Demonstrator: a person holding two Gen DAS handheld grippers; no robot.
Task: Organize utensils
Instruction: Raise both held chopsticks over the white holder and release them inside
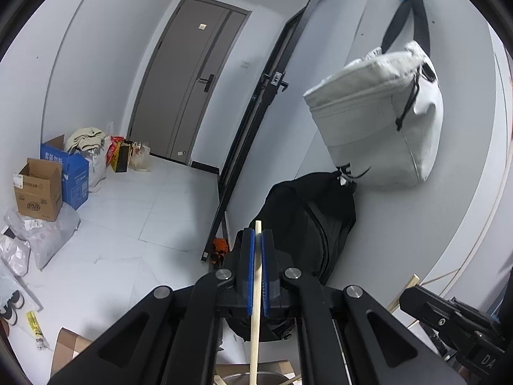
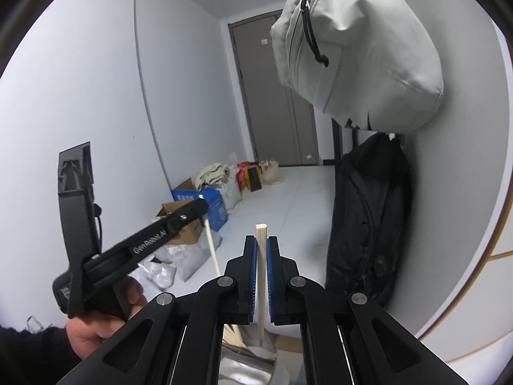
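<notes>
**Two chopsticks aloft, one per gripper, above the container**

Holding one wooden chopstick each, both grippers are raised above the work area and face the room beyond. The left gripper has its blue pads pressed together on a slim pale chopstick; the stick runs lengthwise along the fingers, its tip poking just past them and its lower length dropping out of the bottom of the left wrist view. The right gripper is likewise clamped on a thicker-looking chopstick end, square top standing just above the fingertips, shaft going down between the pads.

What the next move turns on is what lies below. Under the right gripper, the stick's lower end seems to reach toward a pale round container, where more sticks appear to lean; whether it touches them I cannot tell. In the left wrist view a rounded metallic rim shows at the bottom edge, directly beneath that stick.

So each stick's long axis is close to upright, and the container sits below, nearer the camera than the fingertips. The right gripper looks the nearer of the two; from its camera the other gripper and the hand holding it sit off to the left and higher. My judgement: lowering along the stick's own axis, not sideways, is what counts.
</notes>
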